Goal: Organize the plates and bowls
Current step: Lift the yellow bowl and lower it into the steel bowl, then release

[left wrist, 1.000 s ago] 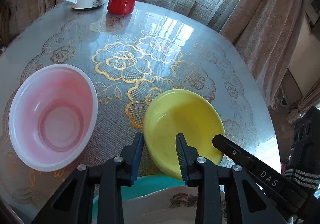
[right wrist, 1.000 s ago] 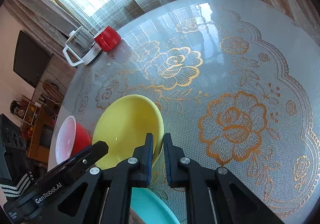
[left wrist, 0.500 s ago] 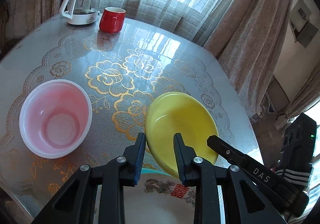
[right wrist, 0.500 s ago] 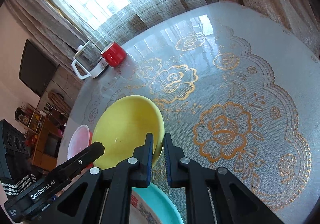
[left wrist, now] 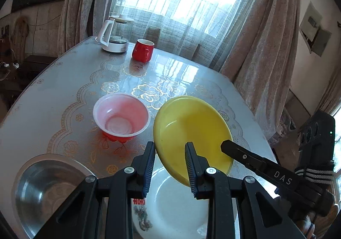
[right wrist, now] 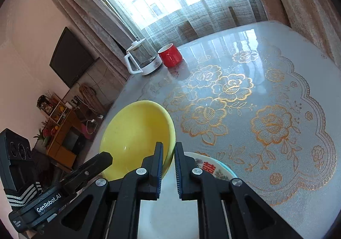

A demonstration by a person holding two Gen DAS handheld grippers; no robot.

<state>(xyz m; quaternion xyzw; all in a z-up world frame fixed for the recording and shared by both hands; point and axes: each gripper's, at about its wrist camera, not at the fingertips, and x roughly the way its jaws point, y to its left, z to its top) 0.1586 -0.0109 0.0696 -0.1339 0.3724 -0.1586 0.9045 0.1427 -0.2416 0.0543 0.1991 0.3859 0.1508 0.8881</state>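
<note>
Yellow bowl (left wrist: 191, 128) clear of the table (left wrist: 53, 100), tilted, hollow side facing both cameras, gripped from two sides; in the left wrist view, near rim of it lodged in the left gripper (left wrist: 170, 144), jaws part-way apart with one pad against the outside of the rim and the other lying on the inside wall, so clamped on the bowl; one finger (left wrist: 240, 153) of the other tool reaching in from 4 o'clock onto the bowl's inner face.

In the right wrist view, right gripper (right wrist: 168, 144) nearly closed, jaws pinched on the thin rim of the same yellow bowl (right wrist: 136, 132) at its 5 o'clock edge; a finger (right wrist: 100, 160) of the left tool meeting the bowl at about 7 o'clock.

Directly under the raised bowl, toward 6 o'clock, a white plate (left wrist: 177, 202) with a red character and a coloured print near its edge; seen again below the right jaws (right wrist: 166, 207), resting on a teal plate (right wrist: 233, 173) with only a sliver of rim showing.

Pink bowl (left wrist: 120, 115) upright on the table at 9 o'clock of the yellow one, just beside it, not touching; steel bowl (left wrist: 46, 183) at 7 o'clock, near the table edge, well apart from the pink one.

Far across the table at 11 o'clock, a red mug (left wrist: 142, 53) and a glass kettle (left wrist: 113, 36) with white handle, side by side before the curtained window; gold flower pattern over the table top (right wrist: 277, 57).
</note>
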